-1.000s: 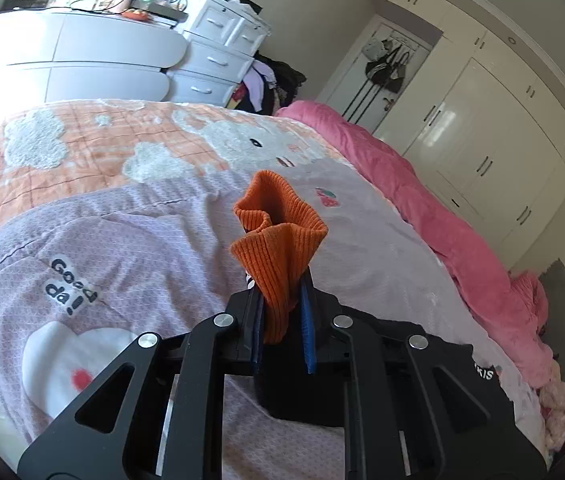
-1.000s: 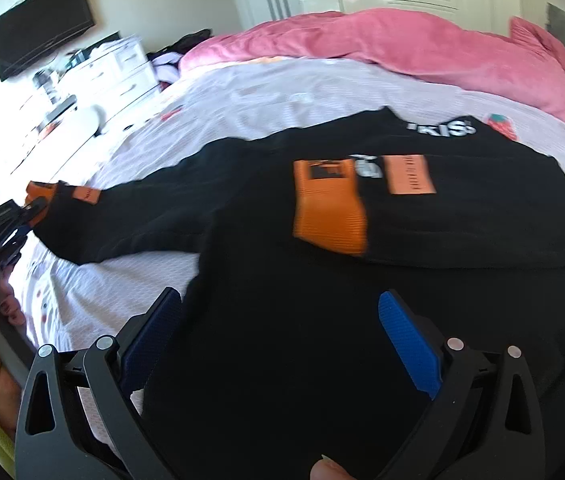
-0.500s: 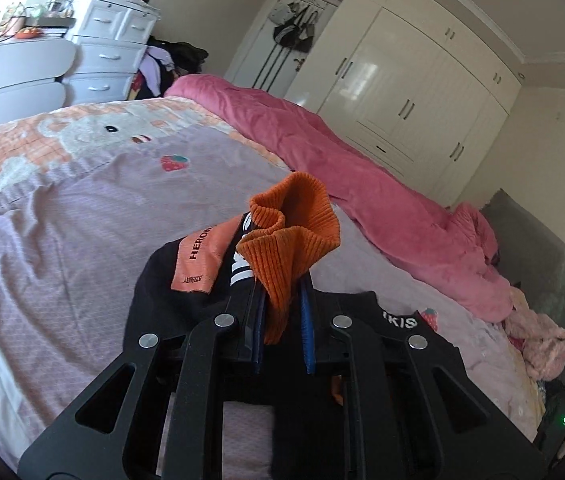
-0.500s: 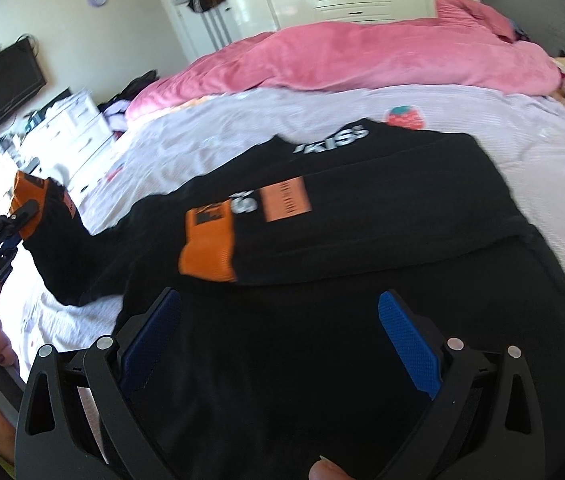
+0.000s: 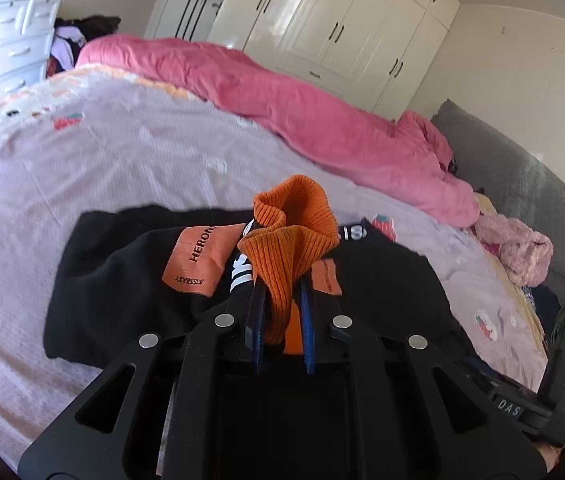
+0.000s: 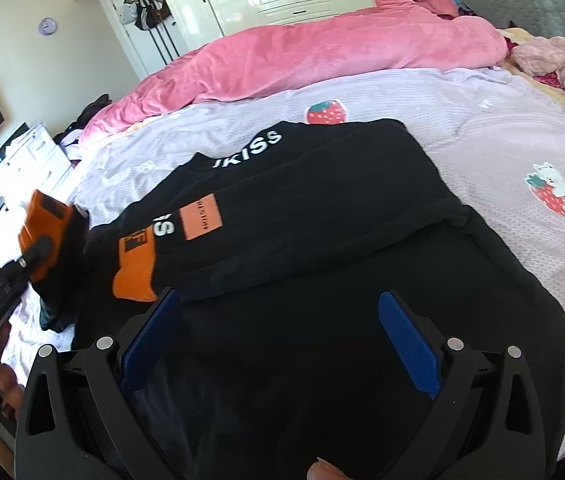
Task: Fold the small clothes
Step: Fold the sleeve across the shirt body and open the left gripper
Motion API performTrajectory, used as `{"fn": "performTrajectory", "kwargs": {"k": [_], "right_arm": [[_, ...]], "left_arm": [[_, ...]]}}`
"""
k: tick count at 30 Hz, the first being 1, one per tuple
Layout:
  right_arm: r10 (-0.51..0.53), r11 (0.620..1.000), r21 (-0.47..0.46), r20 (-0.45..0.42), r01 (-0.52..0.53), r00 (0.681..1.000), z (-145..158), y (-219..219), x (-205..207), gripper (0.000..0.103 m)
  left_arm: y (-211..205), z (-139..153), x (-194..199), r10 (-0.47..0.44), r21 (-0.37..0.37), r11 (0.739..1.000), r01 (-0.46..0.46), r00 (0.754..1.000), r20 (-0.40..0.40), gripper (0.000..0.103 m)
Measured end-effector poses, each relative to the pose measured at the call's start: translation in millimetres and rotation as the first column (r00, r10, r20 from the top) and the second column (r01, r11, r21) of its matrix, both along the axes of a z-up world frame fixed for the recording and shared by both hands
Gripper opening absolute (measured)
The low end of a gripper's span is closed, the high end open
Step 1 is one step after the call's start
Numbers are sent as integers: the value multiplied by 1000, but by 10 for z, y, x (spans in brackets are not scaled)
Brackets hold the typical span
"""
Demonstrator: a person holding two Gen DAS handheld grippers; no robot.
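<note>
A black sweatshirt with orange ribbed cuffs and orange patches lies on the lilac bedspread. One sleeve is folded across its chest, its cuff near the left side. My left gripper is shut on the other sleeve's orange cuff and holds it raised over the garment's left part; it also shows at the left of the right wrist view. My right gripper is open and empty, low over the sweatshirt's lower body.
A rolled pink duvet lies along the far side of the bed. A pale pink fleece heap sits at the right. White drawers and wardrobes stand beyond. The lilac bedspread shows right of the sweatshirt.
My left gripper has carried the orange cuff from out over the bedspread in toward the sweatshirt's body, dragging the sleeve inward. My right gripper stayed open over the hem area.
</note>
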State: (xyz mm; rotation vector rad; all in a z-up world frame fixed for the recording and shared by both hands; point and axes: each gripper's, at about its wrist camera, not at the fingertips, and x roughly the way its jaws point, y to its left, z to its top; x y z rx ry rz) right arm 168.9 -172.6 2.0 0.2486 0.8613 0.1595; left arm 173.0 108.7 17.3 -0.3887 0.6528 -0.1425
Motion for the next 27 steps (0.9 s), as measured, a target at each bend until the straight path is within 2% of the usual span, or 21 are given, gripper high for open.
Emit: {"fn": "performTrajectory", "kwargs": {"k": [4, 6, 9, 12, 14, 16, 20, 23, 27], "right_arm": [[-25, 1000, 1, -11, 25, 1000, -25, -65, 10, 99], [-37, 999, 5, -14, 37, 999, -32, -95, 10, 99], [-40, 999, 0, -19, 40, 999, -37, -101, 9, 99], [-38, 999, 1, -23, 38, 999, -40, -78, 7, 99], [-28, 1000, 1, -26, 28, 999, -38, -30, 1, 99], [-10, 1000, 3, -31, 10, 999, -41, 36, -6, 99], [55, 998, 12, -41, -55, 998, -45, 291, -31, 99], [104, 994, 25, -52, -103, 993, -48, 489, -40, 99], [185, 980, 88, -69, -178, 980, -60, 794, -22, 99]], "left_arm": [[-64, -99, 50, -51, -11, 999, 50, 997, -53, 10], [-83, -114, 54, -71, -27, 997, 69, 996, -57, 15], [-108, -126, 45, -117, -75, 991, 113, 992, -54, 16], [-110, -88, 7, -123, -70, 990, 120, 992, -40, 17], [-48, -47, -12, -105, -63, 993, 103, 994, -31, 18], [39, -6, -22, -71, -53, 996, 69, 997, -28, 23], [310, 47, -52, 46, 11, 999, -46, 999, -29, 27], [496, 69, -58, 91, 2, 996, -91, 995, -36, 37], [632, 75, -71, 148, 31, 989, -147, 988, -42, 51]]}}
